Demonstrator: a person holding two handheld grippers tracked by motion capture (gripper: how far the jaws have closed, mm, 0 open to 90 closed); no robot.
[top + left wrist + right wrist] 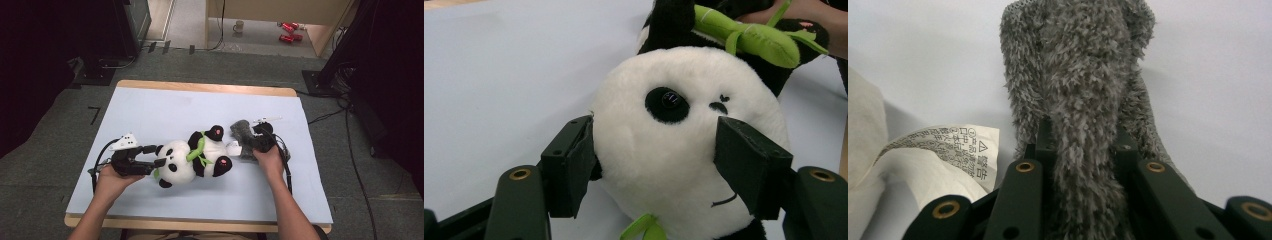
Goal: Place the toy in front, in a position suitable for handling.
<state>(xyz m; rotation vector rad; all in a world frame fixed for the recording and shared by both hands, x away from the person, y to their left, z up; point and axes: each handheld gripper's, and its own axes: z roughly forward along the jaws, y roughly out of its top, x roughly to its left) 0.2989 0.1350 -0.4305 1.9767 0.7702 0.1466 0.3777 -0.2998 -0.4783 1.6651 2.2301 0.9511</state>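
A black-and-white panda plush [177, 162] lies on its back in the middle of the light blue table top [150, 105], a green bamboo sprig [197, 150] across its chest. My left gripper [156, 155] is open at its head. In the left gripper view the white head [664, 145] sits between the pads [574, 160], which flank it without visibly squeezing the fur. Right of the panda, my right gripper [251, 140] is shut on a grey fuzzy cloth [241, 130]. In the right gripper view the cloth [1078, 65] rises from between the shut jaws [1083, 137].
A white care label [948, 150] of the panda lies on the table beside the grey cloth. Bare table top stretches behind and in front of the toys. A mug [239, 26] and red cans [288, 31] lie on the floor beyond the table. Cables [350, 140] run along the right.
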